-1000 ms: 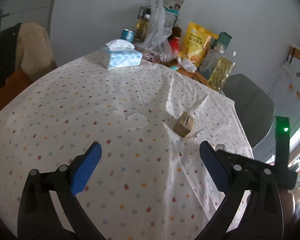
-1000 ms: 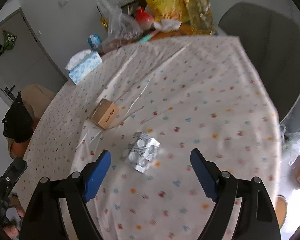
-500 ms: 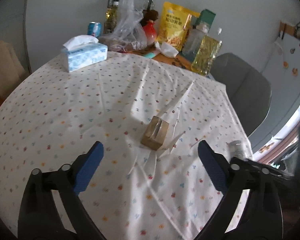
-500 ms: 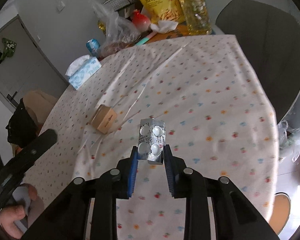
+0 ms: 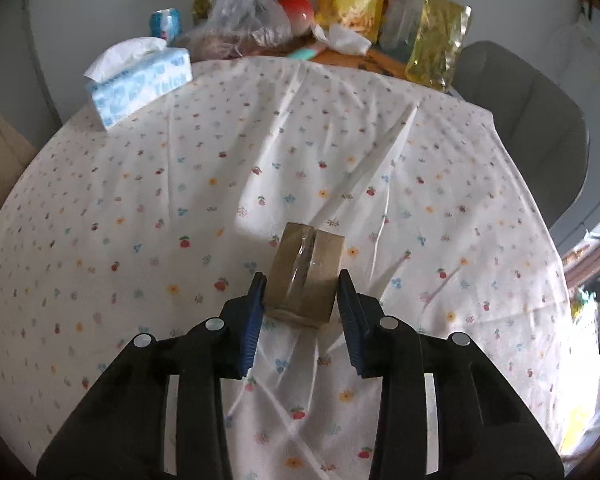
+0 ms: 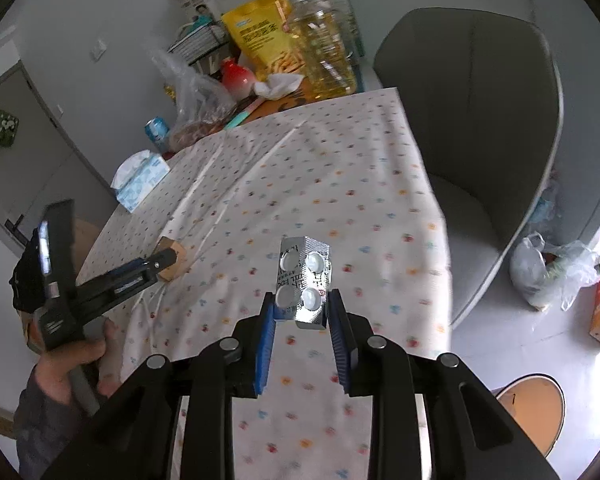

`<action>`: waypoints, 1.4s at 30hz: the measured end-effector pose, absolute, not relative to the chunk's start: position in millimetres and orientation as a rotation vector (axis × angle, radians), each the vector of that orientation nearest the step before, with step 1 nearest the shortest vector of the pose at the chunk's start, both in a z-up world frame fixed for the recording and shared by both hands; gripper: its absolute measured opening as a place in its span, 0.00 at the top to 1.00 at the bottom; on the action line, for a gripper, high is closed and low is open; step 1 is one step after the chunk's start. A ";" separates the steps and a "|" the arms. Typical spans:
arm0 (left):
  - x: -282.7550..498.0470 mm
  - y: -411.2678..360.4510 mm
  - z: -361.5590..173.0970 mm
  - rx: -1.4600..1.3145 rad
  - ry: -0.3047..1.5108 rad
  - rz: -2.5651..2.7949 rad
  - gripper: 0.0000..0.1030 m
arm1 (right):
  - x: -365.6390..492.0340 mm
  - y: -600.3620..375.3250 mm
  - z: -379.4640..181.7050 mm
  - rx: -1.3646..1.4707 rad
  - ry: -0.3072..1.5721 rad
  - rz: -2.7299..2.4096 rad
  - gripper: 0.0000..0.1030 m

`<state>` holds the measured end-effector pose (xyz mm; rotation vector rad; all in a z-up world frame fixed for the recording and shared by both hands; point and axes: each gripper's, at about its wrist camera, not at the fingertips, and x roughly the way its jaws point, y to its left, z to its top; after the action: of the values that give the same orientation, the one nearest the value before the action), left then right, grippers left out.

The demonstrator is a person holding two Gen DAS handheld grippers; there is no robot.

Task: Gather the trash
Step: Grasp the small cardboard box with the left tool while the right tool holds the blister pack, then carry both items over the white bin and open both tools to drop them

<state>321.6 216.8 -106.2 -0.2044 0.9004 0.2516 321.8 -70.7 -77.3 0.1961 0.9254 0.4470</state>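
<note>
Mid-pickup on both sides. My left hand-held gripper (image 5: pixel 302 292) has just been closing on the small taped cardboard box (image 5: pixel 306 276), which sits on the floral-cloth worktop (image 5: pixel 140 200); the pads look right up against its sides, so I'd call it gripped. My right hand-held gripper (image 6: pixel 302 312) is clamped narrow on the foil pill blister pack (image 6: pixel 305 276), held up off the cloth. Next I reckon: lift the box cleanly, then carry both to wherever the trash goes. No bin visible.
</note>
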 end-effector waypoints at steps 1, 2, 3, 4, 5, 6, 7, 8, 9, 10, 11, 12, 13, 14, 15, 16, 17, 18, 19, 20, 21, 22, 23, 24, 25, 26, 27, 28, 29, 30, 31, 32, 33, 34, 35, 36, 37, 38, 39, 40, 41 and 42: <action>317.6 212.1 -101.5 -0.192 0.882 0.258 0.66 | 320.4 -77.9 -77.2 0.210 0.922 0.444 0.74; 314.3 207.3 -97.3 -0.191 0.873 0.253 0.66 | 319.0 -82.6 -77.0 0.220 0.920 0.440 0.74; 309.1 201.4 -90.8 -0.199 0.861 0.238 0.66 | 317.9 -87.4 -76.9 0.231 0.919 0.437 0.74; 305.5 195.9 -85.3 -0.199 0.849 0.229 0.66 | 316.4 -91.7 -76.8 0.241 0.918 0.434 0.74; 299.3 188.2 -77.4 -0.194 0.829 0.218 0.66 | 314.2 -96.6 -76.1 0.250 0.916 0.432 0.74; 292.7 179.3 -68.9 -0.187 0.807 0.203 0.66 | 311.2 -100.4 -74.6 0.253 0.910 0.431 0.74; 288.5 172.4 -63.1 -0.181 0.792 0.192 0.66 | 307.2 -104.6 -72.4 0.258 0.901 0.431 0.74; 282.9 163.6 -55.6 -0.175 0.774 0.178 0.66 | 304.1 -108.2 -70.6 0.263 0.895 0.432 0.74; 275.3 153.1 -46.2 -0.170 0.746 0.161 0.66 | 300.0 -113.3 -67.9 0.270 0.885 0.433 0.74; 270.1 145.5 -40.0 -0.166 0.725 0.153 0.66 | 296.3 -118.1 -65.1 0.276 0.876 0.431 0.74; 265.2 137.8 -33.7 -0.163 0.705 0.142 0.66 | 290.8 -126.4 -60.3 0.286 0.858 0.425 0.74; 261.1 130.9 -27.9 -0.163 0.689 0.127 0.66 | 287.1 -132.0 -56.3 0.293 0.845 0.421 0.74; 255.0 120.8 -20.7 -0.170 0.669 0.104 0.66 | 283.9 -136.9 -53.6 0.299 0.835 0.417 0.73; 251.2 112.6 -15.7 -0.173 0.655 0.086 0.66 | 278.3 -146.0 -50.0 0.307 0.821 0.410 0.73; 247.7 103.3 -11.6 -0.172 0.643 0.065 0.66 | 273.8 -152.9 -47.2 0.313 0.811 0.402 0.73; 243.2 90.8 -6.9 -0.167 0.630 0.040 0.66 | 267.6 -162.9 -44.1 0.318 0.797 0.393 0.73; 240.1 80.7 -4.1 -0.166 0.622 0.019 0.66 | 263.5 -169.4 -42.1 0.318 0.788 0.382 0.73; 237.4 67.4 -1.4 -0.165 0.615 -0.012 0.66 | 259.3 -176.6 -40.7 0.319 0.781 0.369 0.73; 236.0 57.0 0.1 -0.160 0.611 -0.030 0.66 | 255.5 -184.1 -39.9 0.323 0.776 0.359 0.73; 235.0 46.9 1.4 -0.154 0.608 -0.047 0.66 | 250.9 -194.6 -39.4 0.330 0.772 0.345 0.73; 233.9 37.1 1.9 -0.152 0.606 -0.065 0.66 | 247.1 -202.7 -39.2 0.332 0.767 0.333 0.73; 233.6 25.1 1.7 -0.153 0.608 -0.092 0.66 | 243.2 -211.0 -38.8 0.333 0.763 0.318 0.73; 233.4 15.4 0.7 -0.150 0.611 -0.111 0.66 | 238.2 -222.0 -39.3 0.334 0.760 0.301 0.73; 233.0 4.3 0.2 -0.145 0.615 -0.130 0.66 | 235.5 -230.3 -39.8 0.335 0.759 0.289 0.73; 232.6 -7.9 -1.0 -0.141 0.620 -0.151 0.66 | 231.0 -241.9 -40.7 0.338 0.757 0.270 0.73; 231.8 -18.0 -2.3 -0.139 0.626 -0.168 0.66 | 228.0 -251.4 -41.9 0.344 0.756 0.256 0.73; 232.0 -26.7 -4.0 -0.139 0.632 -0.183 0.66 | 224.5 -258.2 -42.4 0.349 0.755 0.245 0.73; 232.6 -40.1 -6.1 -0.133 0.640 -0.205 0.66 | 222.2 -269.3 -44.9 0.356 0.754 0.228 0.73; 231.3 -49.4 -7.7 -0.126 0.643 -0.217 0.66 | 220.2 -276.6 -46.5 0.360 0.755 0.216 0.73; 231.7 -56.1 -9.3 -0.121 0.646 -0.227 0.66 | 218.0 -284.7 -48.5 0.366 0.755 0.204 0.73; 231.5 -67.6 -11.3 -0.117 0.652 -0.244 0.66 | 216.2 -292.6 -50.4 0.370 0.756 0.192 0.73; 231.6 -76.5 -13.2 -0.111 0.658 -0.257 0.66 | 213.7 -301.4 -53.4 0.374 0.759 0.176 0.73; 232.1 -82.5 -14.8 -0.106 0.662 -0.265 0.66 | 211.4 -307.4 -56.2 0.377 0.762 0.168 0.73; 232.8 -92.4 -17.6 -0.099 0.670 -0.278 0.66 | 208.5 -316.2 -60.1 0.385 0.768 0.157 0.73; 233.4 -99.1 -19.7 -0.095 0.677 -0.287 0.66 | 205.5 -323.3 -63.5 0.389 0.770 0.147 0.73; 234.4 -108.4 -23.2 -0.088 0.687 -0.299 0.66 | 203.5 -329.1 -66.3 0.392 0.773 0.135 0.73; 235.8 -114.1 -25.1 -0.083 0.694 -0.306 0.66 | 203.5 -329.1 -66.3 0.392 0.773 0.135 0.73; 236.7 -120.6 -27.8 -0.077 0.702 -0.313 0.66 | 202.1 -334.7 -69.6 0.395 0.777 0.124 0.73; 237.3 -127.1 -30.4 -0.071 0.711 -0.321 0.66 | 200.3 -342.6 -73.5 0.401 0.782 0.111 0.73; 237.9 -133.6 -33.7 -0.065 0.719 -0.330 0.66 | 198.3 -348.5 -76.3 0.406 0.785 0.101 0.73; 238.3 -140.7 -36.9 -0.056 0.726 -0.338 0.66 | 196.1 -354.3 -79.0 0.411 0.787 0.092 0.72; 238.8 -148.5 -41.0 -0.048 0.736 -0.346 0.66 | 193.5 -361.5 -82.1 0.420 0.790 0.083 0.72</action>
<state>238.8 -148.5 -41.0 -0.0477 0.7363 -0.3461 193.5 -361.5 -82.1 0.4196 0.7896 0.0832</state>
